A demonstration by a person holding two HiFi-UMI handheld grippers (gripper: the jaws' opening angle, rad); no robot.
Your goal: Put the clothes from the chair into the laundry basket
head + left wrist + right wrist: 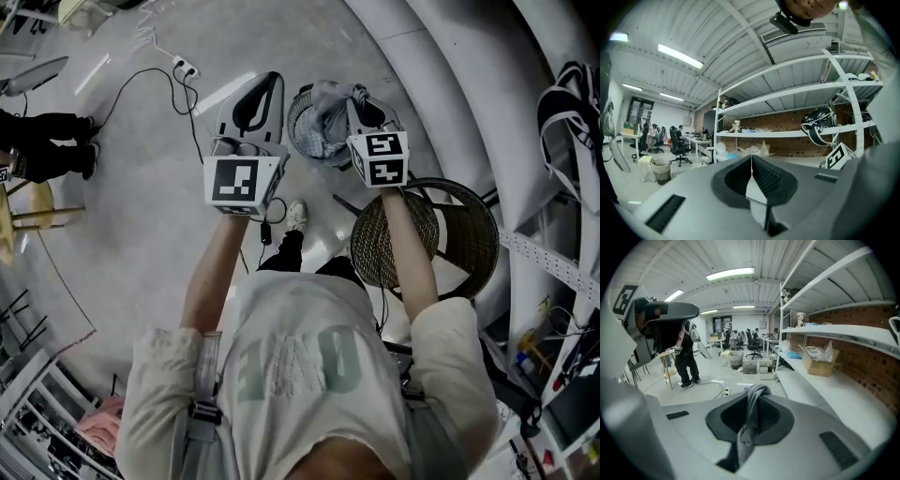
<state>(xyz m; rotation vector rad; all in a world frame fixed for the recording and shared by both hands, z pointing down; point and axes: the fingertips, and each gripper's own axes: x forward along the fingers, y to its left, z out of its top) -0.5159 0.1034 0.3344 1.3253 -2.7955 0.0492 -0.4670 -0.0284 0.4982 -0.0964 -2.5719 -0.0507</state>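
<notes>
Concrete floor (141, 234) held the basket (295, 127). Right tongs (757, 394) clenched a grey garment (749, 425); left tongs (751, 161) were clamped empty. Shirt (300, 361) read "ONE".

- The grey concrete floor (141, 244) carries nearly everything here, with a wide bare stretch on the left.
- The wire laundry basket (296, 127) stands on it, far and about the middle.
- The round wicker chair (469, 239) sits on the floor just near and right of the basket.
- A white power strip (186, 67) lies far left of the basket, with a black cable trailing from it.
- A wooden stool (33, 211) is at the left edge, and a person (42, 141) stands just beyond it.
- On the right, a white shelf (843, 404) holds a cardboard box (818, 363).
</notes>
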